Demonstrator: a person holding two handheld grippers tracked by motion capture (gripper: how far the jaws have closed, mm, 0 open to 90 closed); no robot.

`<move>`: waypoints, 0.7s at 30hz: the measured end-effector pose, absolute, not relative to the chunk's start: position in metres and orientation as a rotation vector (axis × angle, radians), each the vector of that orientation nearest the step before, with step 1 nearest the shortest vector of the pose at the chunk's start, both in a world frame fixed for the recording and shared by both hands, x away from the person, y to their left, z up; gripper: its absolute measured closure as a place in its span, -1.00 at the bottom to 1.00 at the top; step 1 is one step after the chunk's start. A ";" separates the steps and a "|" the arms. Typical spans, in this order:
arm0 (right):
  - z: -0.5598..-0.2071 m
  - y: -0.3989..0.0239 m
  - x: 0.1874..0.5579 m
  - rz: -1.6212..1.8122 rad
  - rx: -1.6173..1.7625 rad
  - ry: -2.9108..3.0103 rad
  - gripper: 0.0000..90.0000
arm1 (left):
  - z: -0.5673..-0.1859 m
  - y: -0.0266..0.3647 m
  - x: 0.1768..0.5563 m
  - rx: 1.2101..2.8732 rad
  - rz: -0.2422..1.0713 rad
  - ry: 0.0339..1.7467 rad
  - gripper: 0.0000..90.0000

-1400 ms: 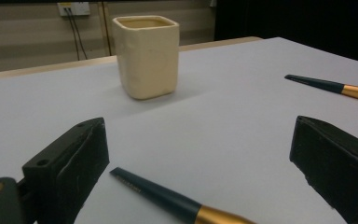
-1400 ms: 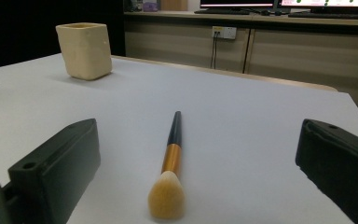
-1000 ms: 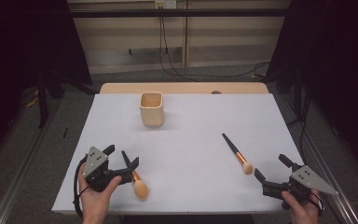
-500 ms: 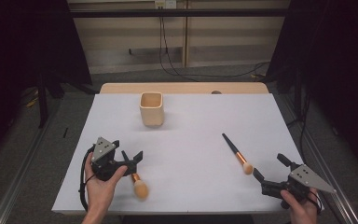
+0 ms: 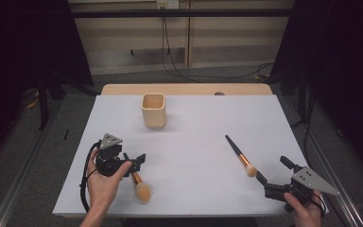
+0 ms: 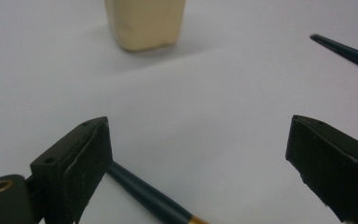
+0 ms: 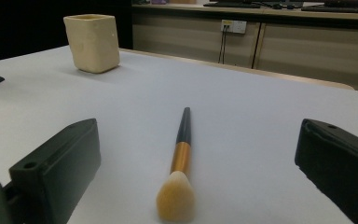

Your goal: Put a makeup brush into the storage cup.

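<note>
Left tool (image 5: 134,163) straddles unmarked makeup brush (image 5: 137,183); no writing legible.

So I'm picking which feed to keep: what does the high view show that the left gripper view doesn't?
High view alone: both hands, the whole left gripper over its brush, bristles included, the right gripper, the table edge and floor cables. Left gripper view alone: close up, wide-open jaws with the brush handle passing by the left jaw. Both: the cup, the other brush and the white sheet.
</note>
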State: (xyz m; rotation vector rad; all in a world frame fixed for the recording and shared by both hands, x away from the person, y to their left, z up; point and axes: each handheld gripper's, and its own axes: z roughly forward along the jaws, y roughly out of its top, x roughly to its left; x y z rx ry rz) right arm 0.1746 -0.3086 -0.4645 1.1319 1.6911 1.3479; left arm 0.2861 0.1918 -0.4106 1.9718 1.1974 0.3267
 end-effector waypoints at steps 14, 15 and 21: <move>-0.465 -0.308 0.176 1.338 1.133 1.708 -1.00 | -0.399 0.192 0.296 2.144 0.089 1.306 -0.79; -0.465 -0.308 0.176 1.338 1.133 1.708 -1.00 | -0.398 0.191 0.297 2.162 0.107 1.312 -0.79; -0.466 -0.307 0.176 1.338 1.129 1.716 -1.00 | -0.397 0.189 0.306 2.257 0.050 1.359 -0.83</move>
